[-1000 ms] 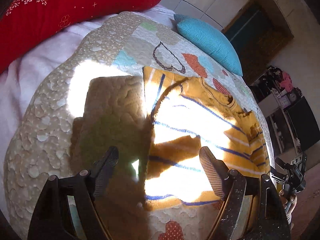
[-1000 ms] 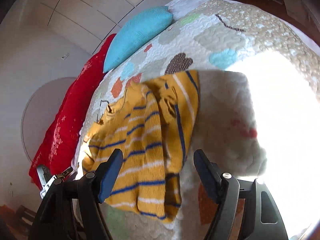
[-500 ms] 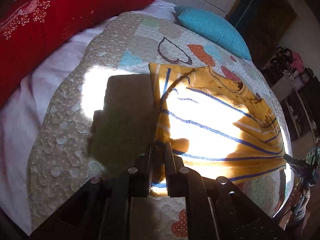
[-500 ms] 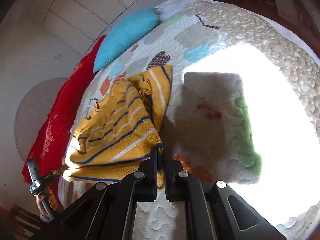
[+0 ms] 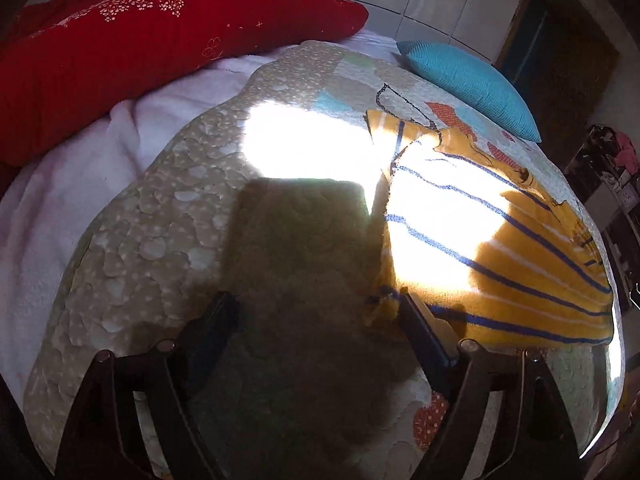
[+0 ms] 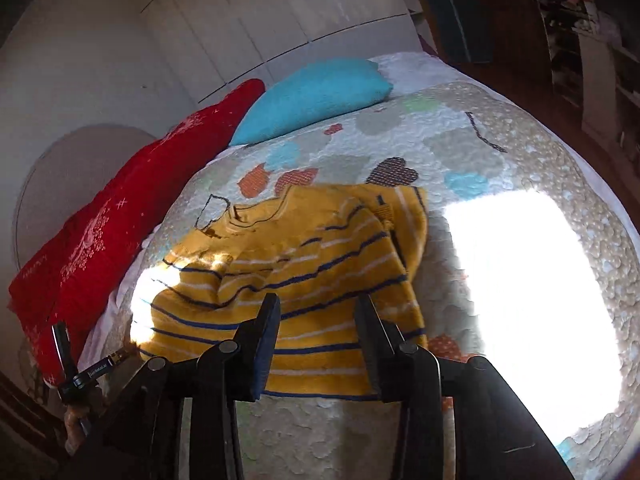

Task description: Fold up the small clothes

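1. Left wrist view: the left gripper (image 5: 316,312) has its two fingers wide apart and holds nothing. Its right finger (image 5: 420,332) is just beside the near left corner of the yellow striped sweater (image 5: 500,240), at the hem; I cannot tell if it touches the cloth.
2. In the same view, the sweater lies flat on the patchwork quilt (image 5: 160,240), to the right of the gripper, with its sleeve folded in at the far side. Strong sunlight falls on the sweater and on the quilt, and a dark shadow covers the quilt between the fingers.
3. Behind the quilt are a red pillow (image 5: 140,40) on the left and a blue cushion (image 5: 468,80) on the right, on a white blanket (image 5: 80,168).
4. Right wrist view: the right gripper (image 6: 316,316) is also opened, with nothing between its fingers. Both fingertips are over the near hem of the sweater (image 6: 300,256).
5. Here the sweater lies in the middle of the quilt (image 6: 500,152), neck opening toward the blue cushion (image 6: 316,96) and the red pillow (image 6: 100,232). The other gripper's tip (image 6: 80,372) shows at the lower left.
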`<state>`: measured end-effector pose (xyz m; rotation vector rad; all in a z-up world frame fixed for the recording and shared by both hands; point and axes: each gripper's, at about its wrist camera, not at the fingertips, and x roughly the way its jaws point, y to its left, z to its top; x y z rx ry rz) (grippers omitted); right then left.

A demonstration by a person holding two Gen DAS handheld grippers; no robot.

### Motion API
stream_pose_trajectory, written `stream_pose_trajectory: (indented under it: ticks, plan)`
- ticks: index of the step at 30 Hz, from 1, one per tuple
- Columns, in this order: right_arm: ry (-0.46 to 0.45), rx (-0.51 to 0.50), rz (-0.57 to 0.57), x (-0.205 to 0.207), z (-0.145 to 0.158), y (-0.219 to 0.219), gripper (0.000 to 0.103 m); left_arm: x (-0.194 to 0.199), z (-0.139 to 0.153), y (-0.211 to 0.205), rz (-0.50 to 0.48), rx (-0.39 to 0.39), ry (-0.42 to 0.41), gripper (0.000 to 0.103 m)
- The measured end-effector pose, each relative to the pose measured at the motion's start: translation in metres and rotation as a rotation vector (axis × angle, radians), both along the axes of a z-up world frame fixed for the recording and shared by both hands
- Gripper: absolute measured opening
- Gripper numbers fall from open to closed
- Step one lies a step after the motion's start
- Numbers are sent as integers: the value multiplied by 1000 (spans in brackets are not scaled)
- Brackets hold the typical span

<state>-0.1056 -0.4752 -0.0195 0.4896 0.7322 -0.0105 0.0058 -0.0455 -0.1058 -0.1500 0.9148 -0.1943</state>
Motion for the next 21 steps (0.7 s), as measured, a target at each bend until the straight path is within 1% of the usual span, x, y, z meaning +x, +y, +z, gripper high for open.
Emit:
stream_pose_trajectory:
  ticks: [2,4,6,8,10,12,14,16,19,21]
  plan:
    - [10,-27,70,19,0,30,42,-5,-6,-11,-18,36,-39,95]
    - [23,-30,132,38,-2,60,42,-8,-10,-19,-24,89,-78,97]
    - [32,-31,197,56,-6,91,42,-12,-10,-20,-21,97,-105,97]
    - [44,-44,261,73,-10,124,43,-13,-9,-14,-23,55,-114,97]
    - [59,-69,317,88,-14,156,43,-16,-6,-5,-17,6,-100,97]
    - [79,-90,367,100,-19,187,45,-27,2,3,10,-28,-90,97]
    - [85,-112,425,106,-20,213,57,-46,13,15,37,-71,-96,97]
    - [82,-197,494,108,-20,243,65,-67,22,29,54,-103,-116,97]
    - [78,-384,598,101,-28,287,67,-88,29,55,102,-103,-139,97]
    - [72,-494,645,94,-36,309,67,-94,28,74,128,-103,-130,97]
